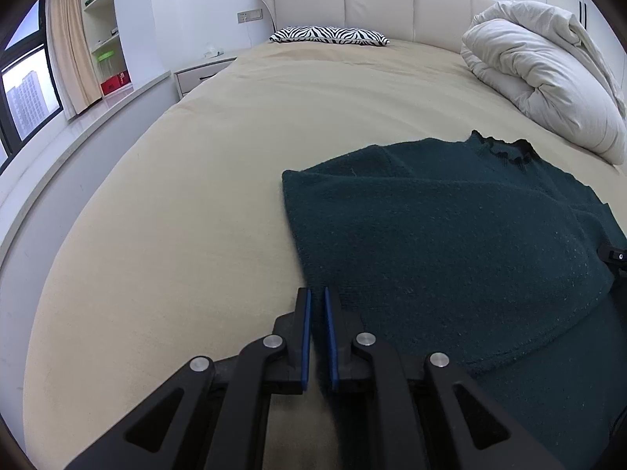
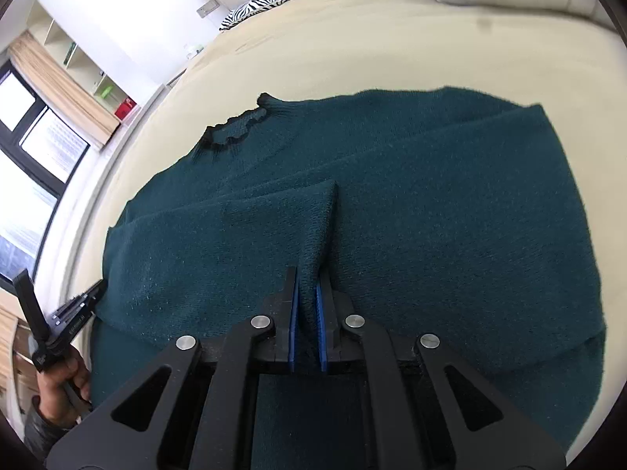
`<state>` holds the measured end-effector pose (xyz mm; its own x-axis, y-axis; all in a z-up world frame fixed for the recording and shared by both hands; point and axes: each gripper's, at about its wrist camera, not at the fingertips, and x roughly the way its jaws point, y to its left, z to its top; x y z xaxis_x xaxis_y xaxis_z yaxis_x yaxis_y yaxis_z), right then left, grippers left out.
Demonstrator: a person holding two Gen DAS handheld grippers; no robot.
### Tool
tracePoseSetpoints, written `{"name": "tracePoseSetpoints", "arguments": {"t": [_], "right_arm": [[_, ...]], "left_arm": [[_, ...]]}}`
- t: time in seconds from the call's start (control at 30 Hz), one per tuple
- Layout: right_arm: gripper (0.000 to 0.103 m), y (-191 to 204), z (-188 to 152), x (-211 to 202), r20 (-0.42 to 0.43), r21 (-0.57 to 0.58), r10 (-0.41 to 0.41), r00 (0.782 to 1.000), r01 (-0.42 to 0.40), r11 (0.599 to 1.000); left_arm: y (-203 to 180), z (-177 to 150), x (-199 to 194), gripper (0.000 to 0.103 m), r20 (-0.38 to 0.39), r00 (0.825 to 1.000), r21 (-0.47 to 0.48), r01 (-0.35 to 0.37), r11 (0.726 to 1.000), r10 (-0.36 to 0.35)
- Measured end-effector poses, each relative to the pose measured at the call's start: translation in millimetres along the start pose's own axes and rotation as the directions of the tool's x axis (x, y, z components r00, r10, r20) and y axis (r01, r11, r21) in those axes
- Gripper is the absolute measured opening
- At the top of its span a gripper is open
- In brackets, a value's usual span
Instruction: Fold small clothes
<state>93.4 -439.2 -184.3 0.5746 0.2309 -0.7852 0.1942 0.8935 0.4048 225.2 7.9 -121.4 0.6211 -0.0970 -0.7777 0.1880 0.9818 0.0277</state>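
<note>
From my left wrist view, the far left holds a window (image 1: 27,90) with a beige curtain (image 1: 70,47), then open shelves (image 1: 104,19) with a red box (image 1: 115,81), then a nightstand (image 1: 200,74) beside the bed (image 1: 176,203). Farther right a zebra-print pillow (image 1: 329,35) lies against the padded headboard (image 1: 376,0), and a rolled cream duvet (image 1: 548,82) sits at the bed's right side, just beyond the sweater's collar but not on it. Nothing rests on the garment itself. The dark green knit sweater (image 1: 450,235) lies flat on the right part of the tan bedcover, its long axis running away from me, ruffled collar toward the headboard and duvet, hem toward me, with the sides folded inward. My left gripper (image 1: 317,313) sits at the sweater's near left edge, fingers clenched almost together over that edge; I cannot tell whether cloth is pinched. In my right wrist view, the hand (image 2: 62,384) carrying the left tool shows at the lower left, and my right gripper (image 2: 307,293) has its fingers clamped on a raised ridge of sweater near the hem.
</note>
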Motion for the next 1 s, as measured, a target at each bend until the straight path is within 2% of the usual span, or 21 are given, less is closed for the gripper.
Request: {"name": "tracePoseSetpoints", "arguments": {"t": [0.13,0.17,0.2,0.23,0.3,0.33,0.37,0.47,0.53,0.6,0.73,0.87,0.97,1.0], "right_arm": [[0.006,-8,-2,5,-0.003,0.004,0.036,0.999,-0.036,0.999],[0.006,-10,-3,2,0.002,0.013,0.046,0.999,-0.046,0.999],[0.006,-12,-6,-4,0.007,0.028,0.051,0.999,-0.051,0.998],[0.01,-13,-9,-9,0.012,0.037,0.044,0.999,-0.044,0.998],[0.019,-18,-19,-29,0.033,0.061,0.006,0.999,-0.008,0.998],[0.03,-22,-28,-45,0.056,0.077,-0.006,0.998,0.002,0.997],[0.04,-27,-34,-56,0.079,0.086,-0.01,0.997,0.003,0.996],[0.057,-44,-67,-106,0.15,0.109,-0.011,0.989,-0.006,0.994],[0.061,-54,-91,-133,0.15,0.123,0.001,0.989,-0.02,0.992],[0.061,-60,-117,-155,0.129,0.128,0.021,0.991,-0.038,0.991],[0.061,-67,-168,-189,0.072,0.125,0.063,0.995,-0.072,0.99],[0.061,-76,-203,-210,0.047,0.166,0.083,0.995,-0.089,0.982],[0.061,-88,-222,-223,0.038,0.21,0.112,0.993,-0.118,0.97],[0.061,-91,-228,-225,0.031,0.226,0.12,0.992,-0.124,0.966]], "left_arm": [[4,-1,-2,0.014,0.017,1.0,-0.018,0.021,1.0,-0.021],[8,0,-5,0.016,0.022,0.999,-0.036,0.043,0.998,-0.042],[13,0,-9,0.023,0.021,0.998,-0.058,0.058,0.997,-0.057],[19,-1,-17,0.031,0.021,0.998,-0.089,0.066,0.994,-0.065],[25,-6,-38,0.035,0.038,0.998,-0.115,0.048,0.992,-0.044],[27,-12,-52,0.035,0.048,0.998,-0.112,0.045,0.993,-0.04],[29,-20,-65,0.036,0.05,0.997,-0.114,0.062,0.992,-0.056],[34,-50,-98,0.056,0.027,0.991,-0.147,0.136,0.98,-0.133],[37,-77,-120,0.065,0.008,0.982,-0.174,0.188,0.967,-0.189],[41,-105,-136,0.066,-0.018,0.968,-0.219,0.239,0.946,-0.249],[51,-162,-159,0.066,-0.091,0.921,-0.345,0.327,0.879,-0.379],[42,-195,-182,0.065,-0.134,0.889,-0.354,0.369,0.86,-0.437],[33,-210,-188,0.062,-0.172,0.863,-0.35,0.398,0.848,-0.476],[32,-213,-189,0.057,-0.182,0.856,-0.353,0.402,0.845,-0.483]]}}
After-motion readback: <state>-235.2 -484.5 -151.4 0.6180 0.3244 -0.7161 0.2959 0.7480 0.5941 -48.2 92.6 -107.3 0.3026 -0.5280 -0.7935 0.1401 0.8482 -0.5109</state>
